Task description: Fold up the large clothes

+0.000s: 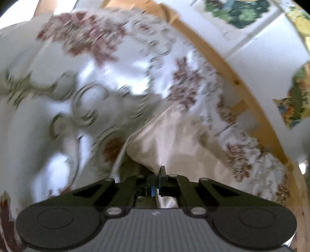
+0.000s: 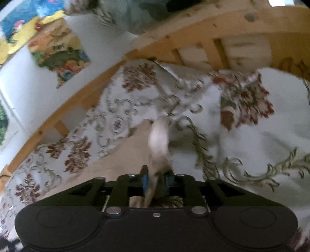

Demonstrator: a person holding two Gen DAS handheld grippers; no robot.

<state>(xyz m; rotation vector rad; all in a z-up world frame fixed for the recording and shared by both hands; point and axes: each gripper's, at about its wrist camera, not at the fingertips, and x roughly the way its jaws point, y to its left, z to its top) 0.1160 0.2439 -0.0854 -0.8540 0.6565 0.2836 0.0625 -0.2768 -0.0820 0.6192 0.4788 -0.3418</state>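
Note:
A pale beige garment (image 1: 170,139) lies on a bed covered by a white floral bedspread (image 1: 81,91). My left gripper (image 1: 158,180) is shut on an edge of the beige garment, which fans out ahead of the jaws. In the right wrist view my right gripper (image 2: 155,182) is shut on another bunched part of the same beige garment (image 2: 127,153), which rises from the jaws in a twisted strip. The floral bedspread (image 2: 232,135) fills the space beyond it. Both views are blurred by motion.
A wooden bed rail (image 1: 228,69) runs along the far side of the bed, also seen with slats in the right wrist view (image 2: 193,33). Behind it is a white wall with colourful pictures (image 1: 238,11), (image 2: 58,52).

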